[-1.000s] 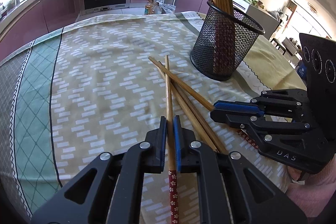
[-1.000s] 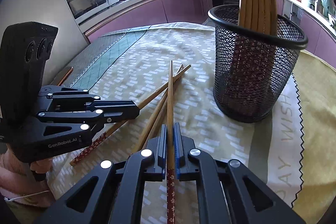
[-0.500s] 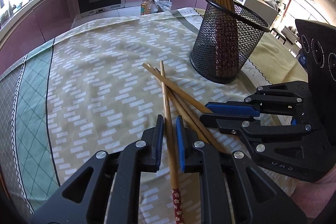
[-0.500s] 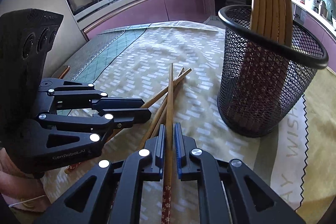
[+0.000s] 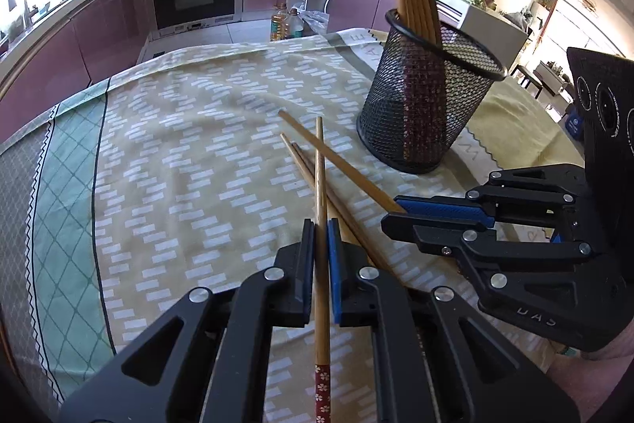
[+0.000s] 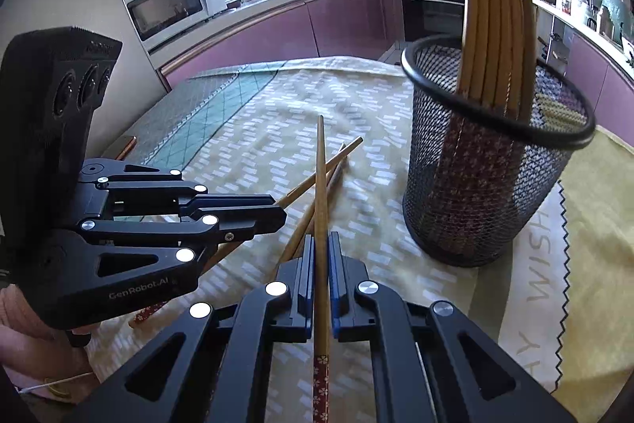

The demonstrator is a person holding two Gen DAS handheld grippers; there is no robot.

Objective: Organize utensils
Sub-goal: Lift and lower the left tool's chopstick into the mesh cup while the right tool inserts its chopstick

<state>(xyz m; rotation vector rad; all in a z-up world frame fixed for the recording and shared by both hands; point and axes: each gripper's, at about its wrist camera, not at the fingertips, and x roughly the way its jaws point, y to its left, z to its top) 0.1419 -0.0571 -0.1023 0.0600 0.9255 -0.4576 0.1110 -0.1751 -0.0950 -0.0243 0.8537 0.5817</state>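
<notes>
- My left gripper (image 5: 321, 224) is clenched on a chopstick (image 5: 321, 185), and its jaws have just nipped tighter. My right gripper (image 6: 321, 240) is clenched on a second chopstick (image 6: 320, 177).
- Each stick juts far ahead of its jaws, with the flowered end behind them.
- The mesh holder (image 6: 475, 193) stands ahead and to the right of both jaws, with a sheaf of standing chopsticks (image 6: 495, 26) against its far rim.
- My two sticks cross ahead of the jaws, above two loose chopsticks (image 5: 307, 169) on the tablecloth (image 5: 178, 165). Swinging either could knock the other or drag the loose pair.
- Such a long stick in a narrow pinch may pivot. A tip striking the holder's rim could twist it free or tip the light basket.
- My grippers sit just beside each other, so turning inward risks a clash.
- Open room: bare cloth ahead and left of the left jaws, and clear air above the holder's near rim.
</notes>
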